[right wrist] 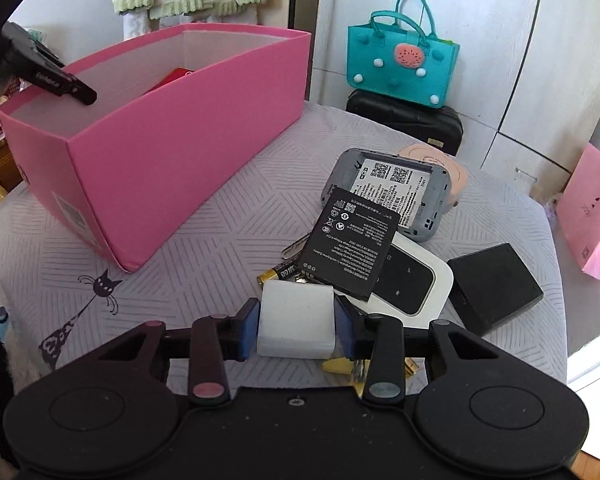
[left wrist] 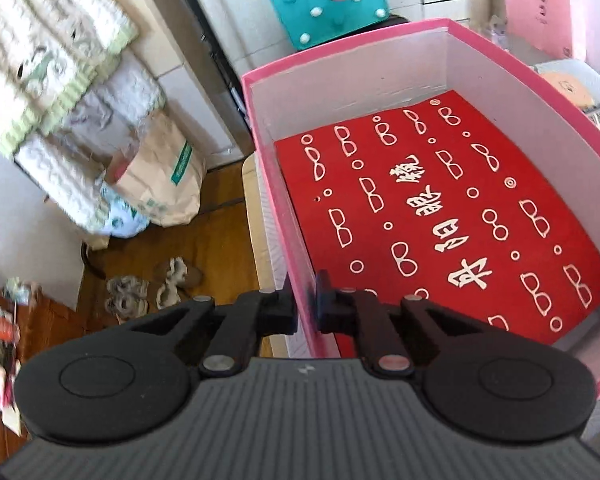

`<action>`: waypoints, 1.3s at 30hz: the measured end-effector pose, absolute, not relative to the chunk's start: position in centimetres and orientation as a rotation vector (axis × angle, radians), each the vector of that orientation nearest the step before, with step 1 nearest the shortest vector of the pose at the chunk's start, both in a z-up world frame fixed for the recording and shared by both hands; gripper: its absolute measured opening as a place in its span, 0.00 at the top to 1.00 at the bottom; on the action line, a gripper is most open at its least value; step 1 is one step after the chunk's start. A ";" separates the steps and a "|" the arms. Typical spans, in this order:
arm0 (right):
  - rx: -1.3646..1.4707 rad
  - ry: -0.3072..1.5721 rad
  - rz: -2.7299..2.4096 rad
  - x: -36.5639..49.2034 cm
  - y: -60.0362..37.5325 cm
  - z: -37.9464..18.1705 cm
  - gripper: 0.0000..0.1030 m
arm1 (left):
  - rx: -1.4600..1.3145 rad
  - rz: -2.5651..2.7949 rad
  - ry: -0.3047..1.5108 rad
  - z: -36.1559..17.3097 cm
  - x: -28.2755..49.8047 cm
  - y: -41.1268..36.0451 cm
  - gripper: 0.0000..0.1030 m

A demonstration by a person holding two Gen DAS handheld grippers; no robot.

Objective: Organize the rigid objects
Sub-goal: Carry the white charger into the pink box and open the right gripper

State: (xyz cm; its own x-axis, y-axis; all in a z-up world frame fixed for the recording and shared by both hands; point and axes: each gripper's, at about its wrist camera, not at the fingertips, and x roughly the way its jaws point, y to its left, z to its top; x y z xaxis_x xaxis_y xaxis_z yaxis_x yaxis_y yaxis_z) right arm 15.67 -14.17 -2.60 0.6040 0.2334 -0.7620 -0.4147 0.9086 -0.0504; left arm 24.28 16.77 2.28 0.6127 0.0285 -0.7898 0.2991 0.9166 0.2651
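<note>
On the grey quilted worktop [right wrist: 228, 200], the right tool [right wrist: 296, 326] clamps a white plastic block [right wrist: 296, 320]; the pink cardboard box [right wrist: 172, 128] lies up-left, its wall pinched by the left tool [left wrist: 306, 304].

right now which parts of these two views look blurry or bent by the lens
Left wrist view: the hanging clothes and paper bag at left are smeared with blur, while the red card in the pink box stays sharp and the box walls bow. Right wrist view: mostly sharp, the white block and battery clear; cupboard doors curve, corners darken.
</note>
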 end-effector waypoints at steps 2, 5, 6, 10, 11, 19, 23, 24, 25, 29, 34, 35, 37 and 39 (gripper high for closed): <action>-0.208 0.852 0.388 15.9 -14.5 -2.1 0.56 | 0.393 -0.169 0.893 2.3 24.0 16.8 0.93; -0.172 0.843 0.401 15.8 -14.9 -0.9 0.56 | 0.396 -0.180 0.870 2.5 23.9 17.0 0.93; -0.167 0.840 0.406 15.7 -15.0 -0.5 0.56 | 0.403 -0.182 0.863 2.5 23.9 16.9 0.93; -0.143 0.809 0.399 15.9 -15.5 1.7 0.56 | 0.412 -0.198 0.833 2.7 24.1 16.7 0.93; -0.136 0.801 0.398 16.1 -15.6 2.4 0.56 | 0.411 -0.203 0.825 2.7 24.0 16.7 0.93; -0.046 0.714 0.499 18.9 -15.4 8.1 0.56 | 0.391 -0.247 0.834 2.6 24.0 16.4 0.93; 0.002 0.726 0.605 21.7 -13.0 9.8 0.56 | 0.358 -0.271 0.869 2.6 23.9 16.6 0.91; 0.004 0.743 0.637 22.6 -12.1 10.0 0.56 | 0.345 -0.280 0.877 2.7 23.9 16.8 0.90; 0.006 0.766 0.671 23.5 -10.9 10.3 0.56 | 0.339 -0.288 0.884 2.7 23.8 16.9 0.89; 0.009 0.881 0.766 27.7 -6.3 10.2 0.56 | 0.342 -0.300 0.896 2.6 23.7 17.1 0.89; -0.055 0.984 0.771 32.5 -0.8 8.1 0.56 | 0.346 -0.305 0.907 2.8 24.0 16.9 0.89; -0.071 0.996 0.757 33.3 0.2 7.5 0.56 | 0.347 -0.303 0.906 2.7 24.0 16.8 0.89; -0.081 1.018 0.733 34.9 1.7 6.2 0.56 | 0.347 -0.303 0.901 2.7 24.0 16.8 0.89; -0.069 1.056 0.718 36.7 2.6 4.7 0.56 | 0.342 -0.306 0.896 2.6 23.8 16.9 0.89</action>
State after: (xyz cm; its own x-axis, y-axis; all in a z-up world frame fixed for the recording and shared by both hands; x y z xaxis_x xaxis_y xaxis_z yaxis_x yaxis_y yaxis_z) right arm 36.66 2.65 4.75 0.2900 0.5059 -0.8123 -0.5694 0.7735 0.2785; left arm 23.81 16.89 2.58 0.5883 -0.1162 -0.8002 0.3979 0.9031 0.1614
